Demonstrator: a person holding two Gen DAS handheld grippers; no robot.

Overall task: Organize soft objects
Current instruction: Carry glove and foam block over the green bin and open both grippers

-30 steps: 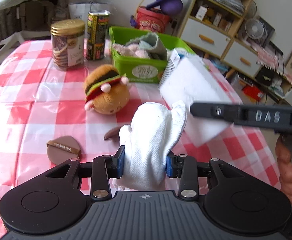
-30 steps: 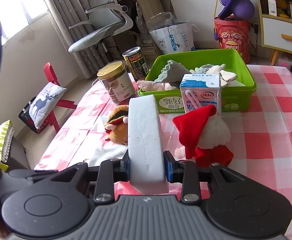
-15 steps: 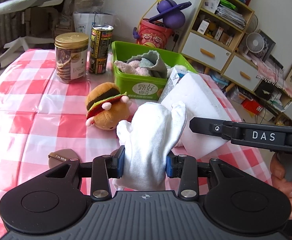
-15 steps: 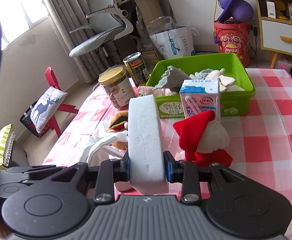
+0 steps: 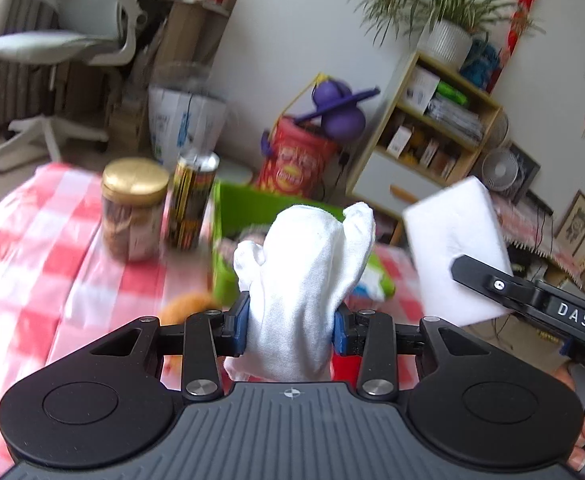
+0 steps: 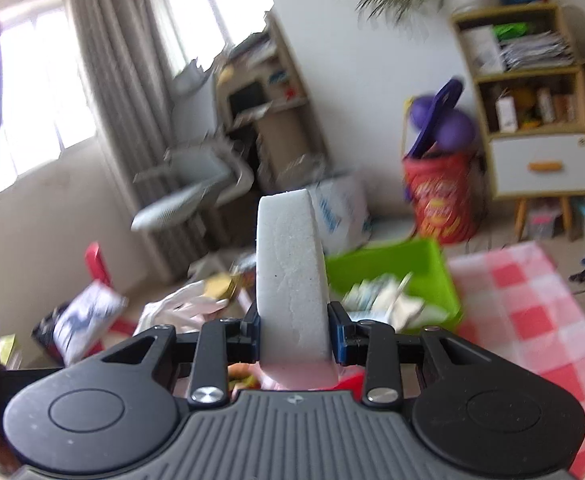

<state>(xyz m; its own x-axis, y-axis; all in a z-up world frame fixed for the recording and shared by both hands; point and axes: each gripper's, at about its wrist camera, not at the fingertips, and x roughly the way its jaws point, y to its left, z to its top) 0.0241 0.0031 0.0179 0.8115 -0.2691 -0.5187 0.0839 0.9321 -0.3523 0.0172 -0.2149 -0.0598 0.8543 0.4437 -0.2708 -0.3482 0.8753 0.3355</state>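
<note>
At the bottom centre of the left wrist view, the left tongs (image 5: 290, 322) are pinching a white cloth glove (image 5: 304, 280) at its lower part, closed in as far as the fabric allows; it is standing limp and crumpled, likely light and easily slipping, so a low, bunched hold suits it. In the right wrist view, the right tongs (image 6: 294, 338) are clamping a white sponge block (image 6: 292, 280) edge-on across its narrow faces; it looks light and squashy, so a mid-body grip seems best. Both are being held raised above the red-checked table (image 5: 28, 248), tilted upward. Farther off, the green bin (image 6: 412, 268) is waiting with soft items inside.
</note>
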